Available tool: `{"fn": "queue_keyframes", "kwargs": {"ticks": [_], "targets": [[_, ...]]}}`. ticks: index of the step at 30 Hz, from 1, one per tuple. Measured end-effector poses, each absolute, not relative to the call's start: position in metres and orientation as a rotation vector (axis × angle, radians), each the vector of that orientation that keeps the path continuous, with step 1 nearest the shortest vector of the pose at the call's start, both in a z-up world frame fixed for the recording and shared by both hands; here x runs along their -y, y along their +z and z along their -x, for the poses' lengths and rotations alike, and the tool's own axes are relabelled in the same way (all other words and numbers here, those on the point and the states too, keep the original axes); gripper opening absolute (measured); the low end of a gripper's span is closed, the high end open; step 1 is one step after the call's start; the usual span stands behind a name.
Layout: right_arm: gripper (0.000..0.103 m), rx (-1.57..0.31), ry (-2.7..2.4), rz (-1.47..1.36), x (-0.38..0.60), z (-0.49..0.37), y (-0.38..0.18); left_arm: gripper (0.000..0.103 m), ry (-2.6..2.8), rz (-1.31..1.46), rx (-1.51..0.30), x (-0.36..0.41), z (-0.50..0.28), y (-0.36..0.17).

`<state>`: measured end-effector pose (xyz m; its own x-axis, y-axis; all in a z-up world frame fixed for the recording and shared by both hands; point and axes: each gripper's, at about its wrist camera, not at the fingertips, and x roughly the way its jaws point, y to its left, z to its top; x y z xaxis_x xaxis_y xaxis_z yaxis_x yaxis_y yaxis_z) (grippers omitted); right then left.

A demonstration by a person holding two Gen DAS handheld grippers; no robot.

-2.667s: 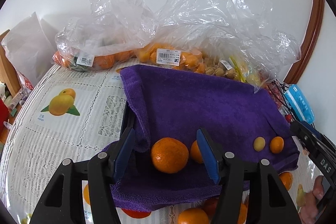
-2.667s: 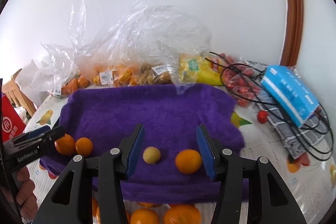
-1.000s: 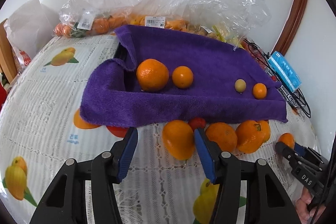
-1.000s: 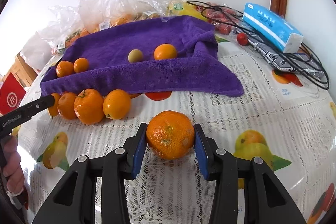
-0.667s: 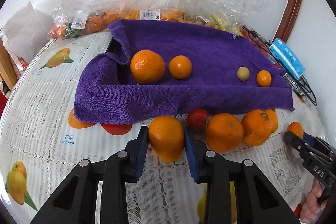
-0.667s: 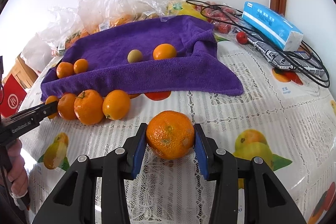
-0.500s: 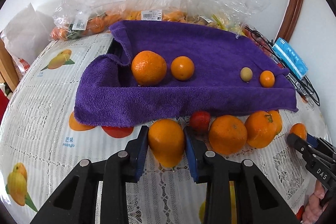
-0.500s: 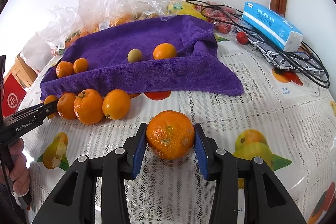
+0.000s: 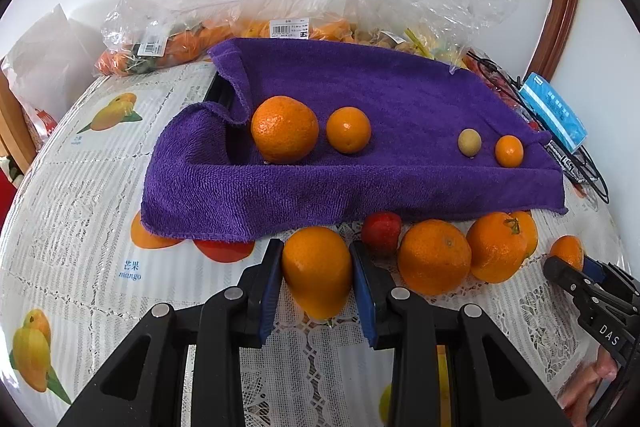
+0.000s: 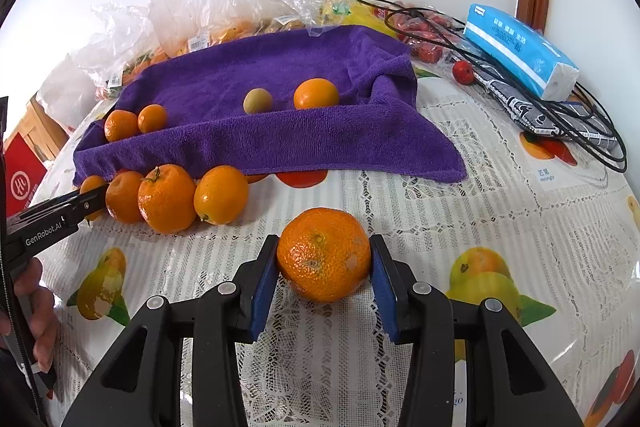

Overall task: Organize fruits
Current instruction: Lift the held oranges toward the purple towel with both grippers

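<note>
- Fruits: four pieces [image 9: 348, 129] rest on the purple towel [image 9: 400, 87]; others line its front edge.
- Left gripper [image 9: 317, 277], open and over the towel 2.7 s ago, now clamps a smooth orange [image 9: 316, 271] on the tablecloth [image 9: 80, 219].
- Right gripper [image 10: 324, 269] remains clamped on a dimpled mandarin [image 10: 323, 254], unmoved for the last second.

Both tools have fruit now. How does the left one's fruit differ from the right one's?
The smooth orange in the left tool is glossy-skinned and elongated; the pebbly mandarin in the right tool is rough, dimpled and rounder. The orange sits beside the fruit row at the purple towel; the mandarin stands apart. Both are orange and clamped between blue pads.
</note>
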<state>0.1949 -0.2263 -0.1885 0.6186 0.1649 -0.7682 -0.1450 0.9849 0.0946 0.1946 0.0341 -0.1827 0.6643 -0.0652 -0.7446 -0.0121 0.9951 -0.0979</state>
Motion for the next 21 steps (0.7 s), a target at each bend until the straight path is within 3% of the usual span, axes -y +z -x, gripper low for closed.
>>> {"fn": "queue_keyframes", "kwargs": {"ticks": [10, 12, 21], "targets": [[0.049, -0.892, 0.182, 0.035, 0.222, -0.196, -0.19, 0.031, -0.029, 0.096, -0.844, -0.034, -0.194, -0.182], [0.043, -0.89, 0.175, 0.036, 0.222, -0.196, -0.189, 0.031, -0.049, 0.118, -0.84, -0.036, -0.193, -0.181], [0.043, -0.879, 0.157, -0.027, 0.228, -0.193, -0.183, 0.031, -0.078, 0.186, -0.815, -0.047, -0.181, -0.171]]}}
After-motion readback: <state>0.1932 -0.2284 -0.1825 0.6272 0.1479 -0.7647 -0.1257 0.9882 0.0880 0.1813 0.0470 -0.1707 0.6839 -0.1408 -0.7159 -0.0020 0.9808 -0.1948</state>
